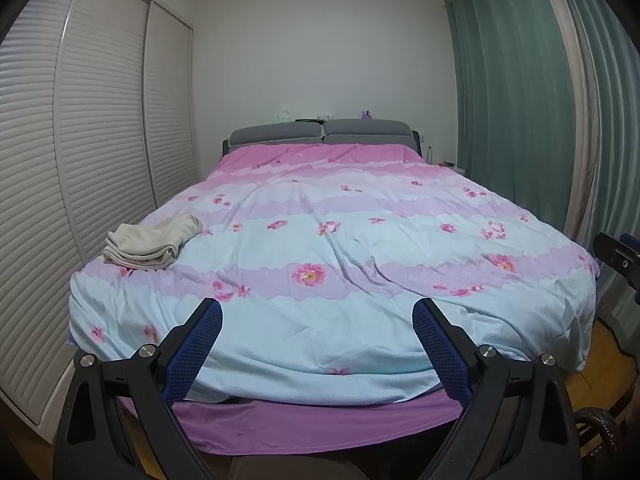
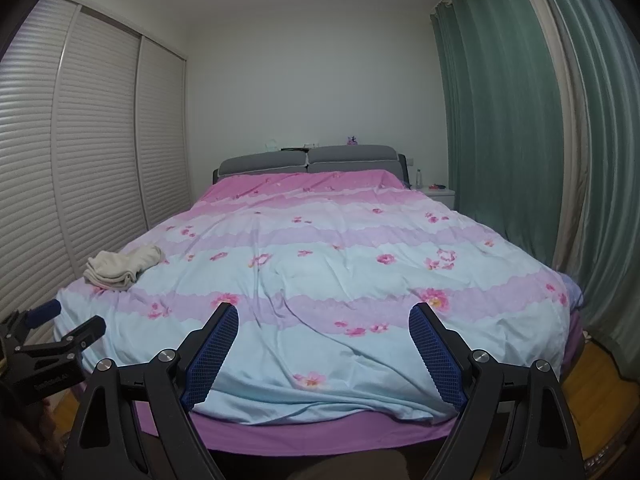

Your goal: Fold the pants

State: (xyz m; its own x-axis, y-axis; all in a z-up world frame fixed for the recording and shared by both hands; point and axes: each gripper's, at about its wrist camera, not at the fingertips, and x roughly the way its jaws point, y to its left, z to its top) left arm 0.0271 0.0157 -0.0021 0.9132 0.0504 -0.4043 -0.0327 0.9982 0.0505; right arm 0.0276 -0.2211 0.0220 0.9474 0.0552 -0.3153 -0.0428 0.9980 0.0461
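Cream-coloured pants (image 1: 154, 242) lie folded in a small pile on the left side of the bed (image 1: 360, 240), near its left edge; they also show in the right wrist view (image 2: 122, 266). My left gripper (image 1: 318, 312) is open and empty, held off the foot of the bed, well short of the pants. My right gripper (image 2: 323, 316) is open and empty, also at the foot of the bed. The left gripper's body shows at the left edge of the right wrist view (image 2: 44, 344).
The bed has a flowered blue-and-pink cover over a purple sheet (image 1: 320, 424). Louvred wardrobe doors (image 1: 80, 140) stand close on the left. Green curtains (image 1: 520, 100) hang on the right. A grey headboard (image 1: 324, 134) and a nightstand (image 2: 440, 192) are at the back.
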